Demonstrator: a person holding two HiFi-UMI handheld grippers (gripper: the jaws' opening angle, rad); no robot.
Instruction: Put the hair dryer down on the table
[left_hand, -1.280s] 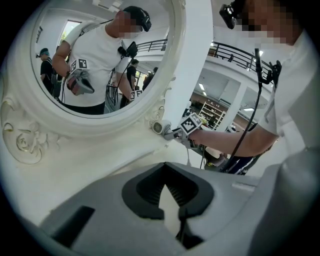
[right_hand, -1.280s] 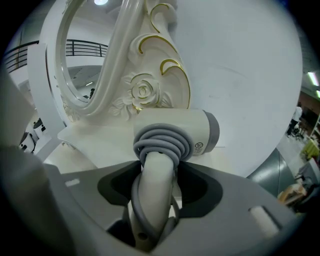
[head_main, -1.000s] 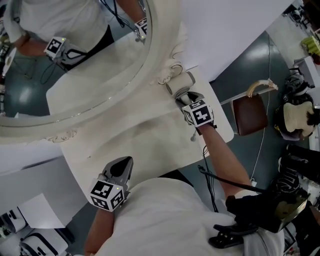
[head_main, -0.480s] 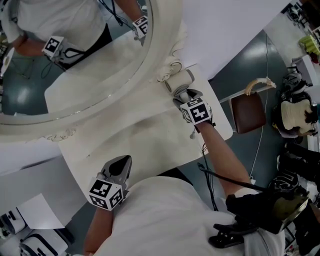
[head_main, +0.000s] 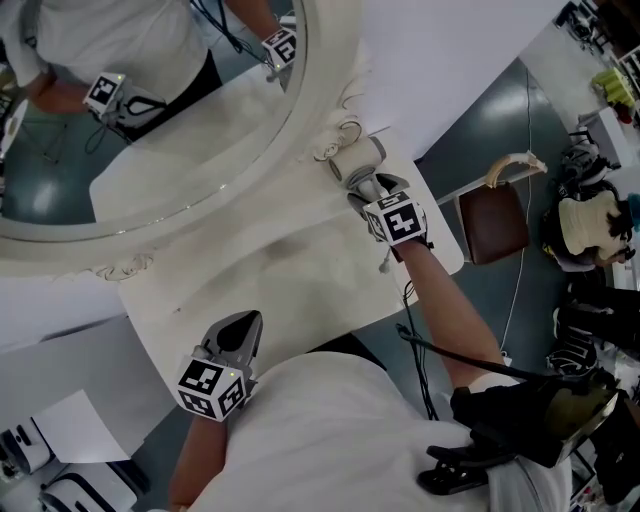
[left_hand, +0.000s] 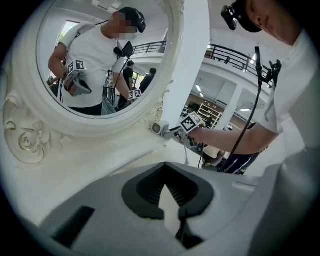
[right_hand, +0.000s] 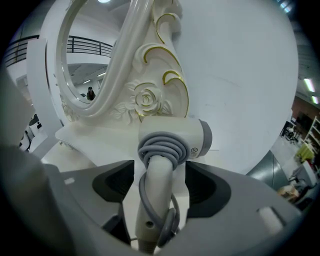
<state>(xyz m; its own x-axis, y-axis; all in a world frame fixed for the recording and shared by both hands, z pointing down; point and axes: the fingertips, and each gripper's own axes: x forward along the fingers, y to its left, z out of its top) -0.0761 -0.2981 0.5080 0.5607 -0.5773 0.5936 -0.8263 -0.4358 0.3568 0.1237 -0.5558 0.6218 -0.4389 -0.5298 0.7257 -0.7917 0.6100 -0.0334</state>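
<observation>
Now, your right claw (head_main: 368, 188) is at the far right corner of the counter (head_main: 300, 270), and its jaws have just been opening. In the right gripper view they stand wide apart. The handle of the hair dryer (right_hand: 170, 140) runs up between them, with a clear gap on either side. The pads do not press on it.

The hair dryer is pale, with a grey ring at the back end of its barrel. Its grey cord (right_hand: 162, 147) is coiled round the top of the handle and looped down along it. The barrel lies crosswise just past your jaw tips, and it appears to rest on the counter top. Right behind it is the carved foot of the mirror frame (right_hand: 145, 100), with its rose and gilt-edged scrolls. The plain white wall is to the right of that.

In the head view the hair dryer (head_main: 358, 160) sits between the mirror frame and the marker cube of your right claw. Its handle points back toward your hand.

Your left claw (head_main: 245, 330) hangs over the near edge of the counter, well apart from the hair dryer. In the left gripper view its jaws (left_hand: 164, 172) meet at the tips, and nothing is held between them. From there the right claw and the hair dryer show small, across the counter beside the mirror.
</observation>
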